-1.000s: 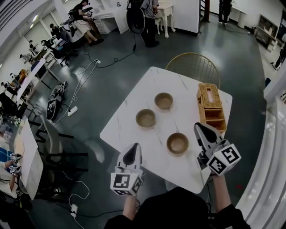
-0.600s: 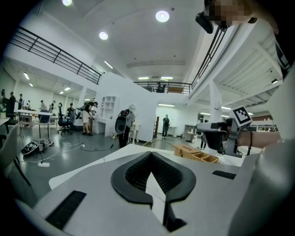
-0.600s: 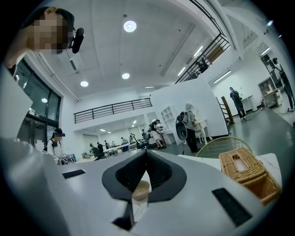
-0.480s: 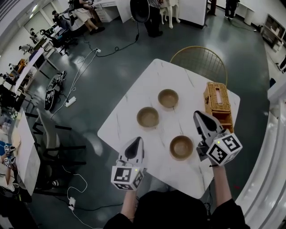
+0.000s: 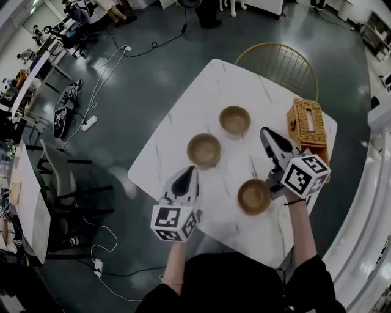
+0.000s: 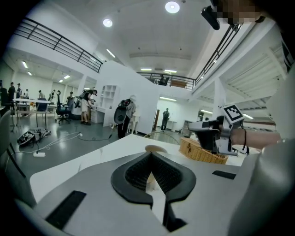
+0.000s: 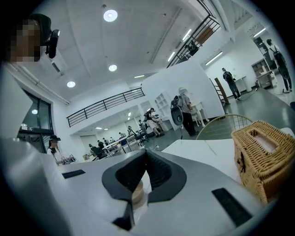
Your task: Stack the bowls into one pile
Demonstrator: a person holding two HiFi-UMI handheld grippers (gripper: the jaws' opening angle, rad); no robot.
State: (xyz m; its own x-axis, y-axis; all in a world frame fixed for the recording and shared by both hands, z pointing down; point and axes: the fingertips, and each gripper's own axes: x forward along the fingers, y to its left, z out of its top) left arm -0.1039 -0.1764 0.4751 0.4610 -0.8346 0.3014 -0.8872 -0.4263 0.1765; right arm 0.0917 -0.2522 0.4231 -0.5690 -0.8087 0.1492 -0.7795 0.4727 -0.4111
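The table [image 5: 190, 116] lies bare toward its 10 o'clock edge; bowls [image 5: 203, 150] mid-table, basket [image 5: 308, 125] at 3 o'clock. Left tongs [image 5: 190, 171] and right tongs [image 5: 264, 132], nearly level, are closed and empty.

1. A large open-plan lab or studio hall: a high white ceiling with round lights [image 6: 172, 6] and a railed mezzanine [image 6: 55, 44].
2. Polished grey floor [image 5: 153, 92] with trailing cables [image 5: 110, 64] and a power strip [image 5: 89, 123].
3. Rows of desks [image 5: 40, 67] at the head view's upper left; people [image 6: 85, 105] stand about behind.
4. A white marble surface [image 5: 201, 104] beside a gold wire chair [image 5: 278, 61].
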